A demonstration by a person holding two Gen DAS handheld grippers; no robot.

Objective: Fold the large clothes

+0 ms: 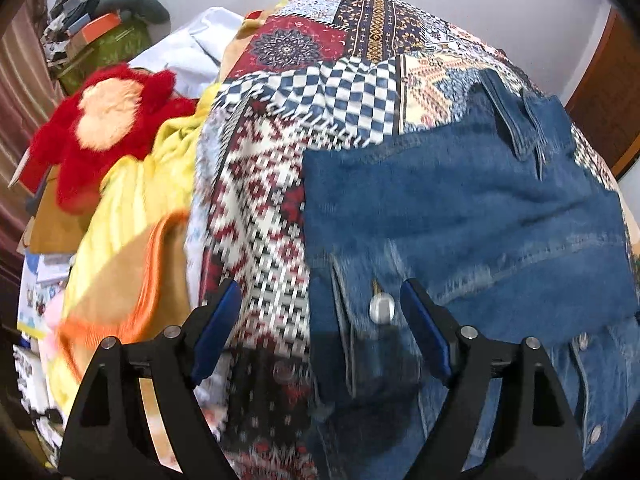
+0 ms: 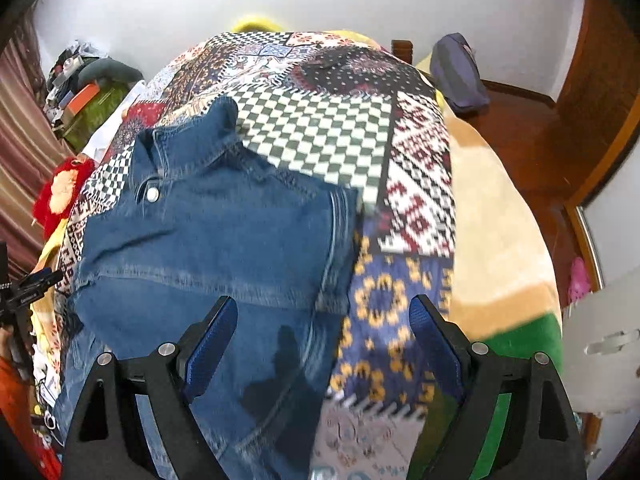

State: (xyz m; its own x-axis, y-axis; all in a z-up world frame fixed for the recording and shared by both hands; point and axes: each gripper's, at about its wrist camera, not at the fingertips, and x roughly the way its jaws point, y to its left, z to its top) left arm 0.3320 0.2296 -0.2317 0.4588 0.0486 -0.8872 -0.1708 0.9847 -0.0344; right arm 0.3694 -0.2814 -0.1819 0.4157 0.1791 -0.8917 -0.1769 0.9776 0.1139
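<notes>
A blue denim jacket [image 1: 460, 208] [image 2: 224, 232] lies folded on a patchwork bedspread [image 1: 260, 208] [image 2: 320, 132], its collar [image 2: 188, 132] toward the far side. My left gripper [image 1: 320, 286] hovers open over the jacket's left edge, with nothing pinched; a metal button [image 1: 381, 309] shows on the denim below, between its blue pads. My right gripper [image 2: 323, 300] hangs open above the jacket's right edge, where the denim meets the blue-and-yellow patch. Its fingers cast a shadow on the denim and hold nothing.
A red plush toy [image 1: 108, 120], yellow cloth [image 1: 136, 200] and white cloth [image 1: 192, 52] crowd the bed's left side, with a cluttered green box [image 1: 104, 40] behind. A beige blanket [image 2: 492, 220] lies to the right, and a purple bag [image 2: 460, 72] sits by the wooden frame.
</notes>
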